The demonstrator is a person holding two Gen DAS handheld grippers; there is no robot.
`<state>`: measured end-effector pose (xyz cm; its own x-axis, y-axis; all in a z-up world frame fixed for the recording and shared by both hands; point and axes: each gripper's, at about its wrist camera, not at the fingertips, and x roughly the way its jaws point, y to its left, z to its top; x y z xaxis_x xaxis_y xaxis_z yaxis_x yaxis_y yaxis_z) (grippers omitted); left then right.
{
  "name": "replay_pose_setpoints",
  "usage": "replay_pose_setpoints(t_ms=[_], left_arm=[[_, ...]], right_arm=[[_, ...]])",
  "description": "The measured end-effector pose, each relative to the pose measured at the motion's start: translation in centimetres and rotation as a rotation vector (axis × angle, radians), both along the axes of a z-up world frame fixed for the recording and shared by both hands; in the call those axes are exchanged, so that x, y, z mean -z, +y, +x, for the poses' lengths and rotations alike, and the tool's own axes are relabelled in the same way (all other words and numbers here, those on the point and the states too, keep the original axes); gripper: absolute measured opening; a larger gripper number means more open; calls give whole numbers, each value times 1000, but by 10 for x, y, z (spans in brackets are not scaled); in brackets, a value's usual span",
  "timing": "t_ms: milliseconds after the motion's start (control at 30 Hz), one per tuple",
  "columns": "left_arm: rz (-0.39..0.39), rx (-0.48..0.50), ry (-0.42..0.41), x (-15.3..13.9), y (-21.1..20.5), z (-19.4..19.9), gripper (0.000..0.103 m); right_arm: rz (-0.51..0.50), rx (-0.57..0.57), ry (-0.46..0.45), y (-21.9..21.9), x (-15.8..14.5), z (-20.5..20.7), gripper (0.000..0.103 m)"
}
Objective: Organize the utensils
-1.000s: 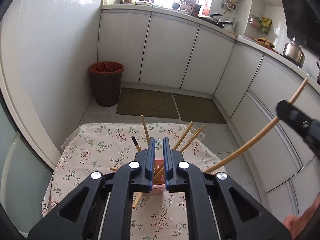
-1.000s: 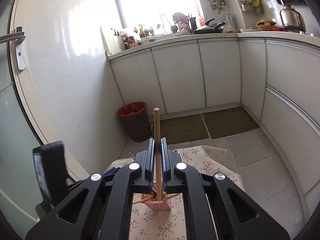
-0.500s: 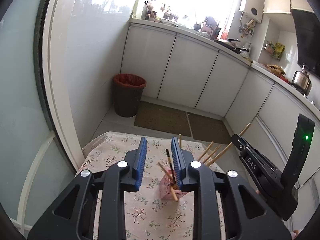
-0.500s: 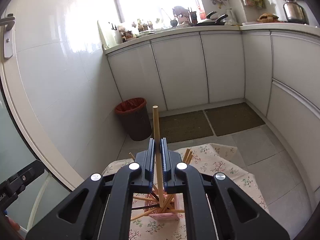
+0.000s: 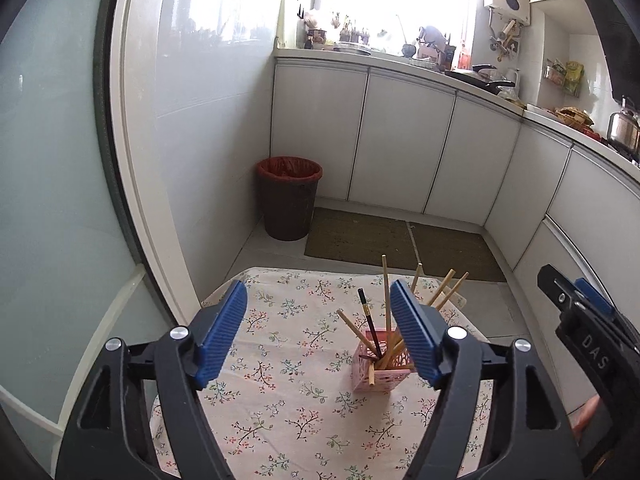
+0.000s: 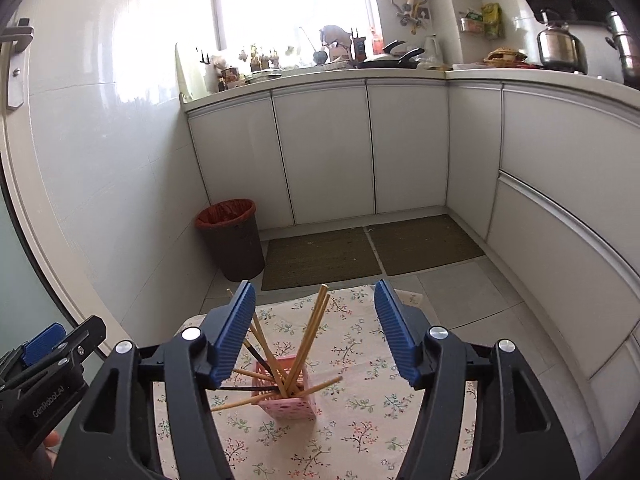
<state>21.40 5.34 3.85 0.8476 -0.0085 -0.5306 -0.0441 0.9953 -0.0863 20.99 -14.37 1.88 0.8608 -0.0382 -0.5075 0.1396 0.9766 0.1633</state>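
Chopsticks (image 5: 386,300) stand bundled in a pink slotted holder (image 5: 380,374) on the floral tabletop (image 5: 280,360), their long axes mostly upright and fanning outward, with a few poking sideways through the slots. From the left gripper (image 5: 320,332) the holder lies ahead, below and toward its right finger, whose pad partly hides the holder; its fingers (image 5: 224,332) are spreading apart with nothing between them. From the right gripper (image 6: 316,332) the holder (image 6: 286,400) sits below and ahead, almost centred between the fingers (image 6: 394,336), so this hand seems the better lined up. Its fingers are also widening, and the chopsticks (image 6: 310,336) rise within the gap without touching either pad. No loose chopstick shows on the cloth, so the sorting looks close to done.
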Motion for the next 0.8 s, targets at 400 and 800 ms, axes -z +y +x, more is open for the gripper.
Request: replay_pose_setpoints(t_ms=[400, 800], left_arm=[[43, 24, -5, 2, -25, -56, 94], [50, -45, 28, 4, -36, -131, 96]], right_arm=[[-81, 98, 41, -16, 6, -70, 94], [-132, 259, 60, -22, 2, -154, 97]])
